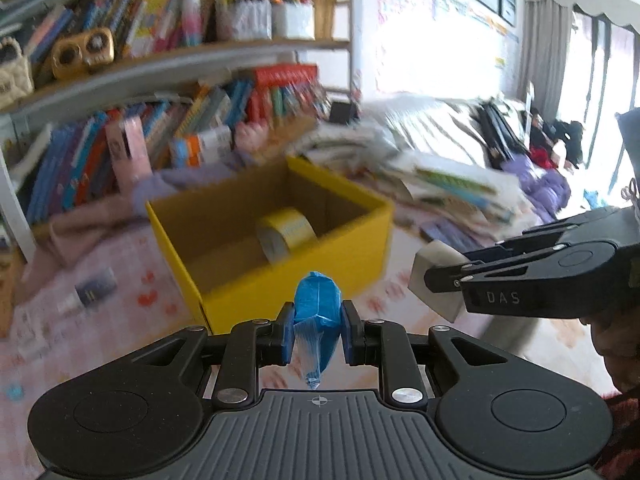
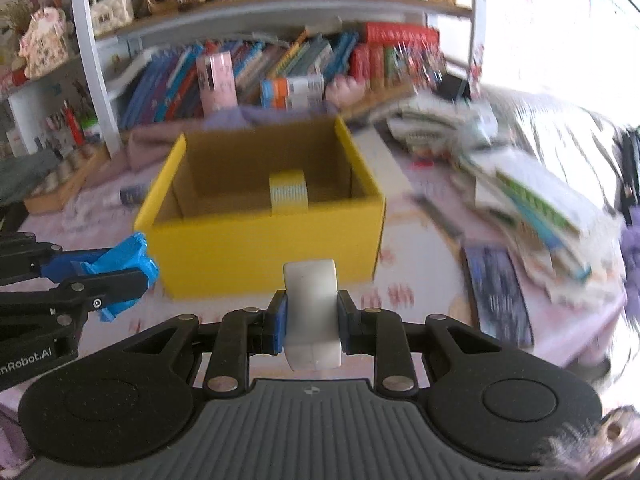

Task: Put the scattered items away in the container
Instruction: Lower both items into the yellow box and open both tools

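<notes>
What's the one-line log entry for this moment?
left gripper: shut on blue packet | right gripper: shut on white block | yellow box: holds tape roll

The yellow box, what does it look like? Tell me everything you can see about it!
The yellow box is an open cardboard box with no lid, bright yellow outside and plain brown inside. It sits upright on the pink patterned cloth, in front of the bookshelf. Inside, a yellowish tape roll stands on edge on the bottom. Neither gripper touches the box.
</notes>
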Tool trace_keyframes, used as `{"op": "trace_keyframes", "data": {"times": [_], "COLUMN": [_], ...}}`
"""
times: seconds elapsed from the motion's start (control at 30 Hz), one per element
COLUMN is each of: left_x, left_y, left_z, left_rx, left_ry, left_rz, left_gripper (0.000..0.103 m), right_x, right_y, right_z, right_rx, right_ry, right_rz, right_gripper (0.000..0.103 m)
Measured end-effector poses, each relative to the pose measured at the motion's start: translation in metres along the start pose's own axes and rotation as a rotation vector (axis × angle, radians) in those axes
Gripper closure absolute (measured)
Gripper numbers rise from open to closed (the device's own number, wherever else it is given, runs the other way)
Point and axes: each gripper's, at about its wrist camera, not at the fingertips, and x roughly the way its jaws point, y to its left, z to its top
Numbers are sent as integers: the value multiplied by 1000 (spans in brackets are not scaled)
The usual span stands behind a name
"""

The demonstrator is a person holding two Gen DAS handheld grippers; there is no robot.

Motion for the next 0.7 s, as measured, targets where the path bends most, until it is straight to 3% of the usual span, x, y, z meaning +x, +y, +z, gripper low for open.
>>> {"op": "trace_keyframes", "data": {"times": [0.23,0.37,0.5,0.7], "left_x": [34,63,91,124], "left_y": [11,13,18,25], "left_z": [46,58,59,49], "left_rx": [-16,-33,-48,-66], "left_ry": [-51,-28,21,118], "left_rz": [104,167,227,269], "left_gripper": [82,82,81,81], "right_x": [30,60,100,147], "right_y": [-17,-19,-15,-9], "right_z": [70,103,117,110], "right_rx": [-71,-133,-207,-279], "right_ry": [-106,-123,-77,31], "right_rz": [79,125,161,205], "right_gripper": [80,79,79,79]}}
